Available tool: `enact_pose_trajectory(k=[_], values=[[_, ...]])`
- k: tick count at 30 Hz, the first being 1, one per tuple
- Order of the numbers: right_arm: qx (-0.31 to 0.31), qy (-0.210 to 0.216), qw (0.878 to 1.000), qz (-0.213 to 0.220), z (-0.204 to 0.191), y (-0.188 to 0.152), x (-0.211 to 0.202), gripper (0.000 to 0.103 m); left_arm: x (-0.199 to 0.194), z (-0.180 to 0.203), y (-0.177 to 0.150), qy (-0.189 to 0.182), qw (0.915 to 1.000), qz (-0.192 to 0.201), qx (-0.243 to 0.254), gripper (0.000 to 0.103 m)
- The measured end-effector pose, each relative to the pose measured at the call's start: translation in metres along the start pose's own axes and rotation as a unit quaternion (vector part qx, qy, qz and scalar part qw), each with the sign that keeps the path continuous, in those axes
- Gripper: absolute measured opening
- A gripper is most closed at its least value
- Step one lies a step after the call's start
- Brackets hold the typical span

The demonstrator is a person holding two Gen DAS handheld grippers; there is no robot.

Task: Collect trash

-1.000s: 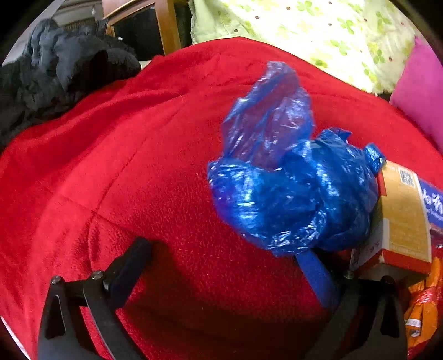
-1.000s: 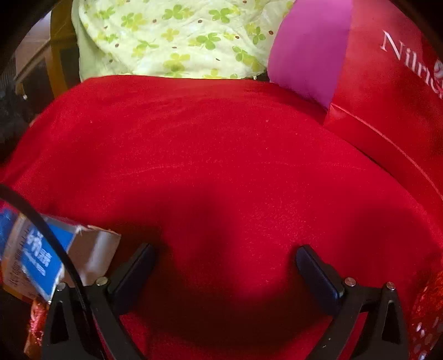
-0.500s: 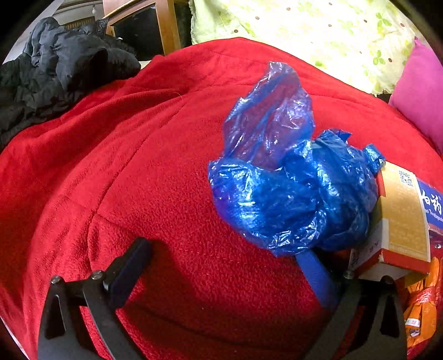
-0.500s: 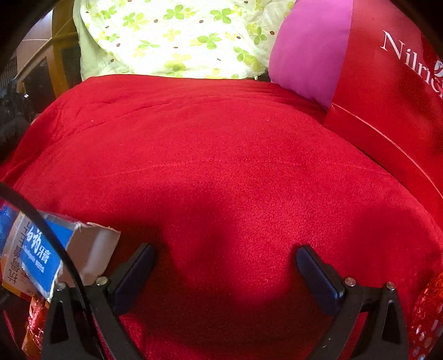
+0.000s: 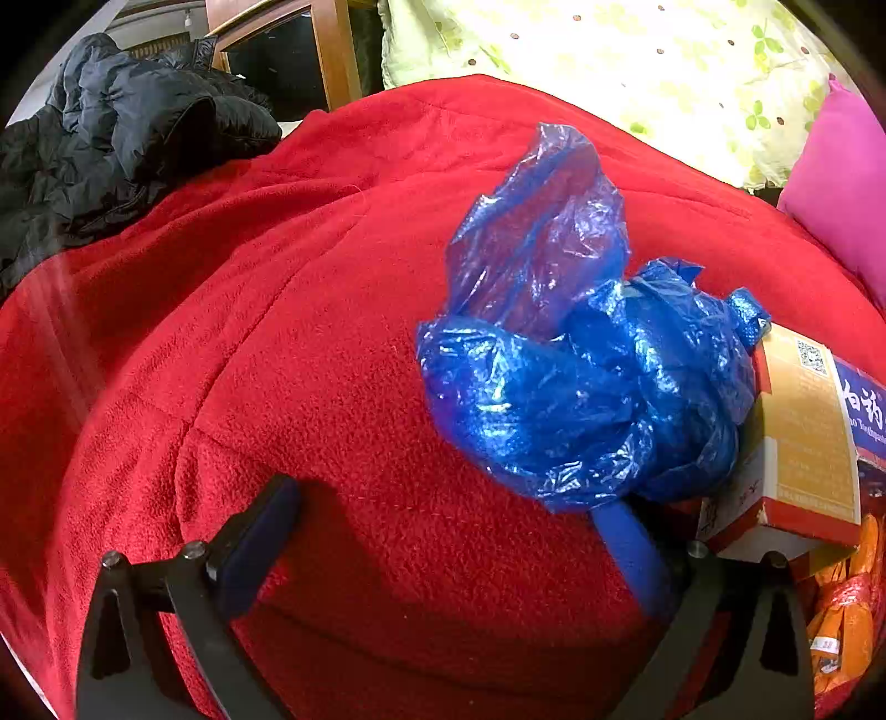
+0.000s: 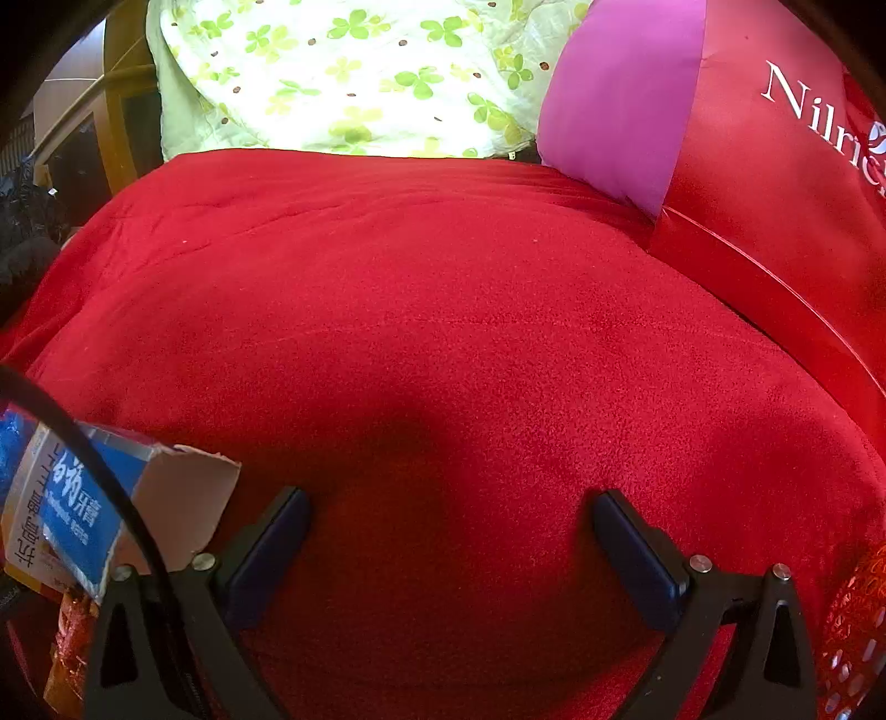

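A crumpled blue plastic bag [image 5: 581, 387] lies on the red fleece blanket [image 5: 277, 360], and its lower edge drapes over the tip of my left gripper's right finger. My left gripper [image 5: 443, 507] is open, with only blanket between its fingers. A torn toothpaste box [image 5: 803, 443] sits right of the bag, with an orange wrapper [image 5: 841, 620] below it. In the right wrist view my right gripper [image 6: 448, 498] is open over bare blanket. The same toothpaste box [image 6: 83, 509] and orange wrapper [image 6: 66, 637] lie just left of its left finger.
A black jacket [image 5: 111, 138] is heaped at the far left by a wooden frame [image 5: 332, 50]. A green-flowered quilt [image 6: 343, 77], a magenta pillow [image 6: 614, 111] and a red lettered bag [image 6: 775, 194] line the back and right. Red mesh [image 6: 853, 637] shows at the bottom right.
Both views have drifted only slightly, as if the grippers eased back a little. The bag, box and wrapper lie where they were, and both grippers stay open.
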State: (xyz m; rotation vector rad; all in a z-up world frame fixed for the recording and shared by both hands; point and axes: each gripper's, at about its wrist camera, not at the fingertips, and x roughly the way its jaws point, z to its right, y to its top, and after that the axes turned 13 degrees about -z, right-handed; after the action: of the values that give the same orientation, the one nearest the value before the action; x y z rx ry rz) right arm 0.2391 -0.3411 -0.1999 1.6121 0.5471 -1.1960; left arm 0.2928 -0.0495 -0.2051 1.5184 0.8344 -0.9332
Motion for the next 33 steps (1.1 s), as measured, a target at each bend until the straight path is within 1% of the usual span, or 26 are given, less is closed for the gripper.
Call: enact_pose_trajectory(k=[33], values=[[0.000, 0.001, 1.000, 0.000, -0.0009, -0.0017, 0.0004, 0.103, 0.0012, -0.0004, 0.0003, 0.001, 1.0000, 0.000, 0.000, 0.103]])
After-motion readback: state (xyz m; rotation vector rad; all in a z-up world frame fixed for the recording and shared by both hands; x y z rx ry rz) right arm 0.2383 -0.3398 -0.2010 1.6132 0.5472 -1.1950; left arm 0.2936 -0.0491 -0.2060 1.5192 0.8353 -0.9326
